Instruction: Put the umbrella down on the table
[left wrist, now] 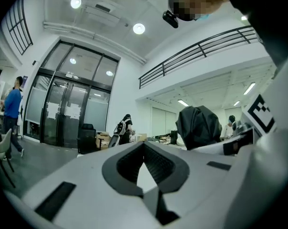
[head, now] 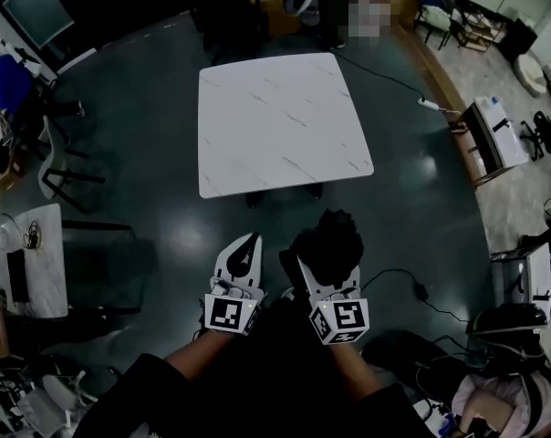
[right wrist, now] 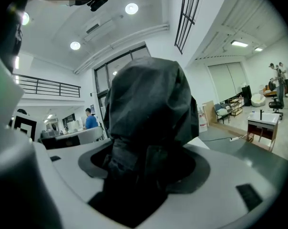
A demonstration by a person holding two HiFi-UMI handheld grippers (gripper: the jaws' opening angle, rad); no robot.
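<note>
A black folded umbrella (head: 333, 240) stands upright between the jaws of my right gripper (head: 325, 265), which is shut on its lower part. In the right gripper view the umbrella (right wrist: 149, 109) fills the middle and hides the jaw tips. My left gripper (head: 251, 242) hovers just left of it, shut, with nothing between its jaws. In the left gripper view its tips (left wrist: 144, 146) meet in a point, and the umbrella (left wrist: 198, 125) shows off to the right. The white marble table (head: 280, 121) stands ahead of both grippers, its top bare. Both grippers are over the dark floor, short of the table's near edge.
A small white side table (head: 34, 258) with items on it stands at the left, with chairs (head: 61, 167) behind it. A cable (head: 412, 286) runs over the floor at the right. A white cabinet (head: 494, 130) stands far right. A person (head: 335, 7) stands beyond the table.
</note>
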